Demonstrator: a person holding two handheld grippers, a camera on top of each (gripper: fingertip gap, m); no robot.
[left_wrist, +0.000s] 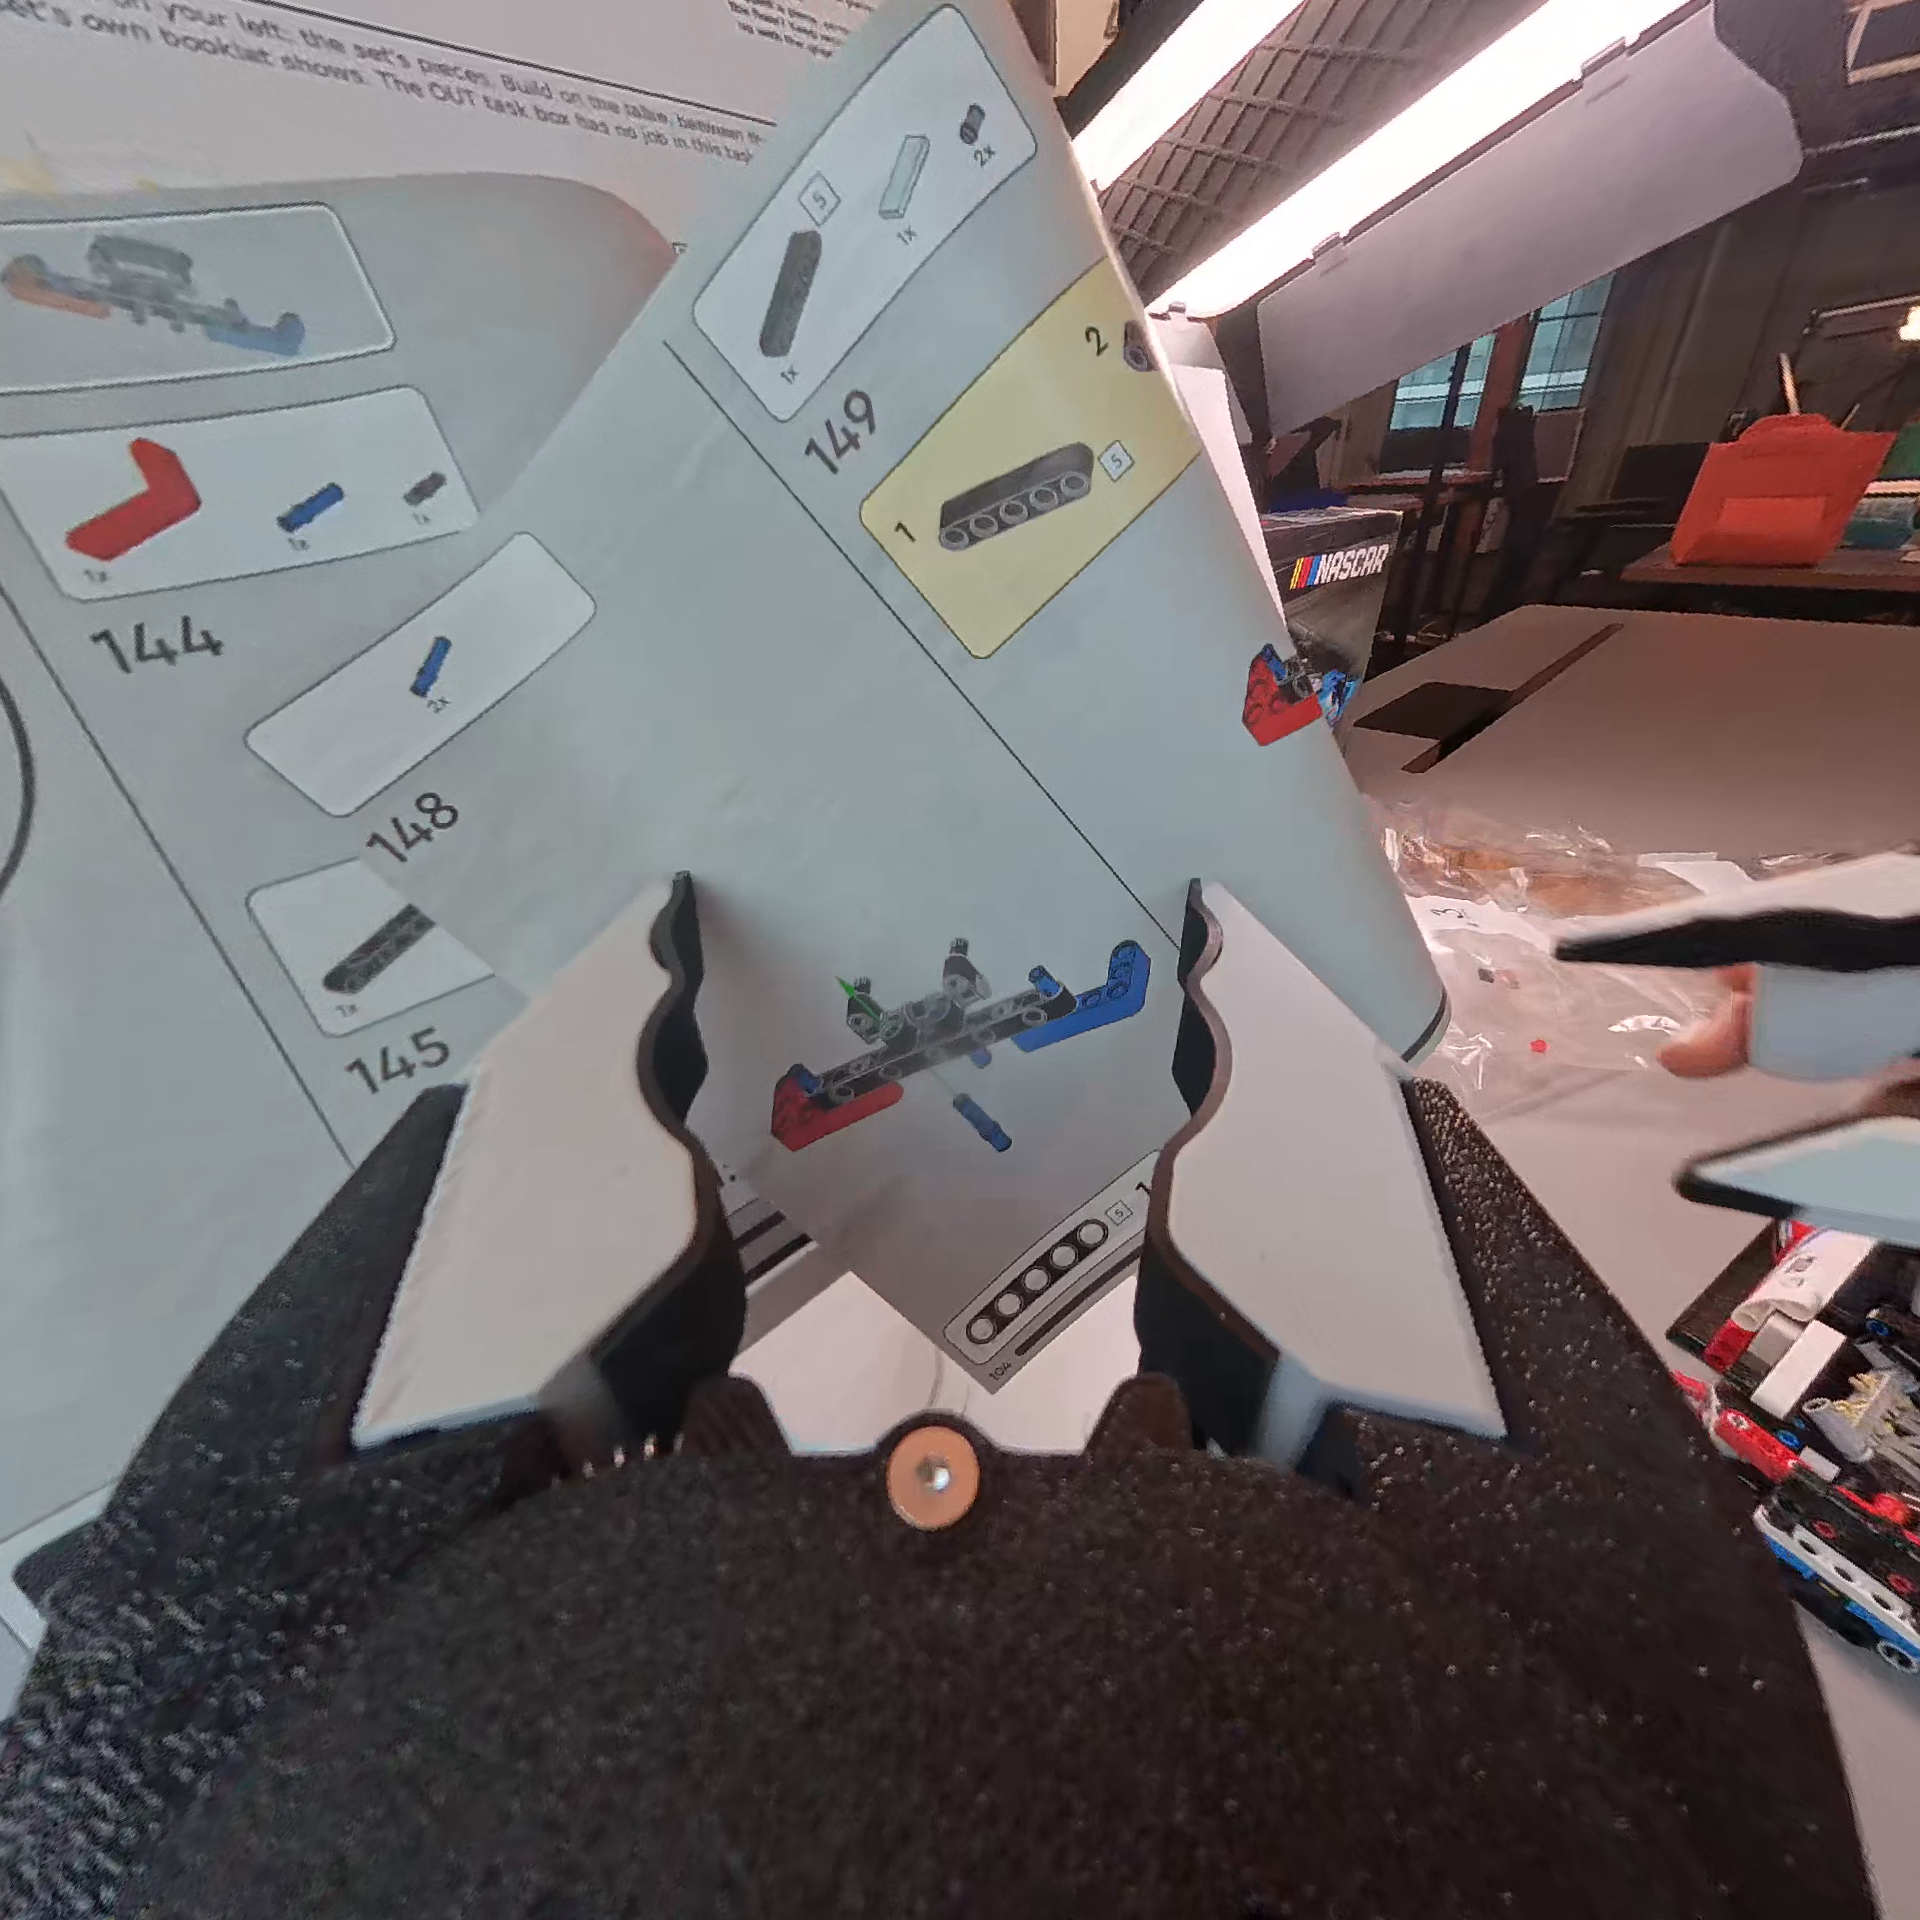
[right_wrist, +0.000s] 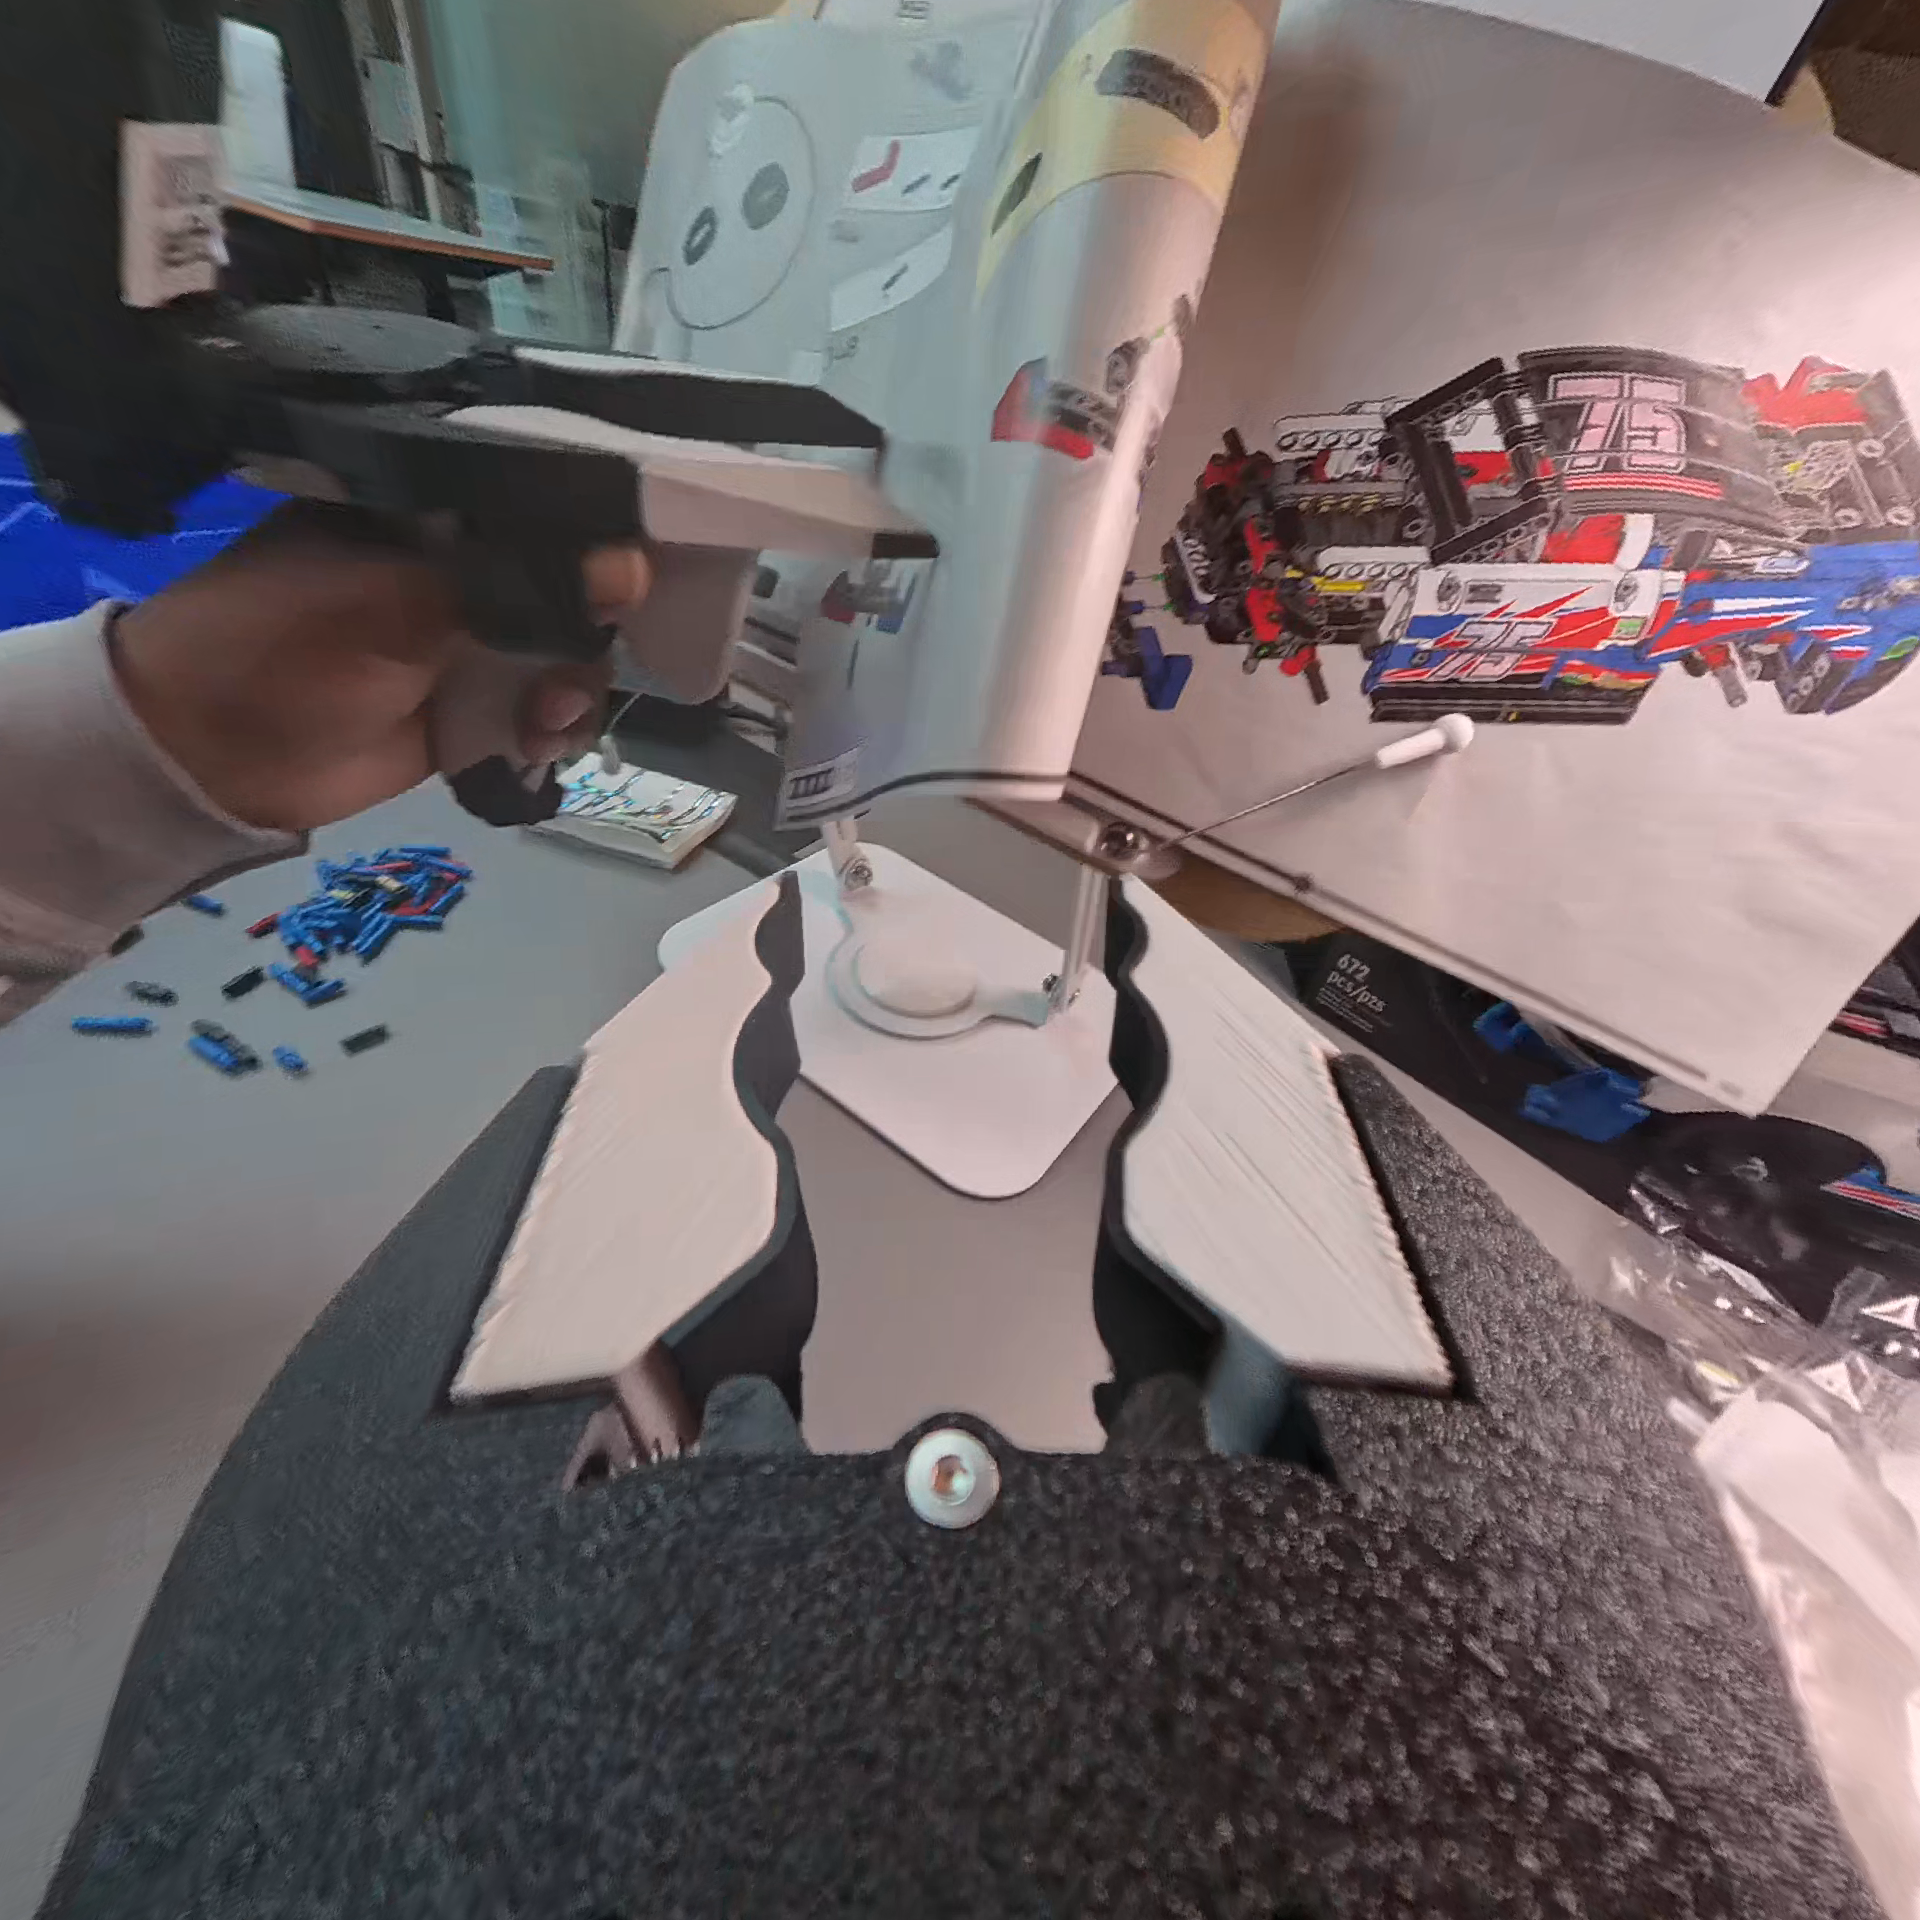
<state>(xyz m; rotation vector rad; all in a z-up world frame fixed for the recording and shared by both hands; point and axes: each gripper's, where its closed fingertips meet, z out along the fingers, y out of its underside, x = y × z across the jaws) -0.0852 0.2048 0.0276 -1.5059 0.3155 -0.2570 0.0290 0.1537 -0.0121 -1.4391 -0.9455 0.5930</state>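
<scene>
A thin, floppy page (left_wrist: 914, 644) of the instruction booklet (right_wrist: 1455, 727), propped on a white stand (right_wrist: 935, 1049) at the worktop's (right_wrist: 260, 1195) far edge, curls between the left gripper's (left_wrist: 935, 935) wide-open fingers; best pinched at its free edge. The right gripper (right_wrist: 951, 914) hovers wide, empty, near loose blue pins (right_wrist: 364, 914).

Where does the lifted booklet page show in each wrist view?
Left wrist view: the lifted page fills the centre, its lower part between the left gripper fingers, which stand apart.
Right wrist view: the same page curls upright at top centre, above the stand, with the left gripper at its left side.
Shared landmark: the yellow box printed on that page.
</scene>
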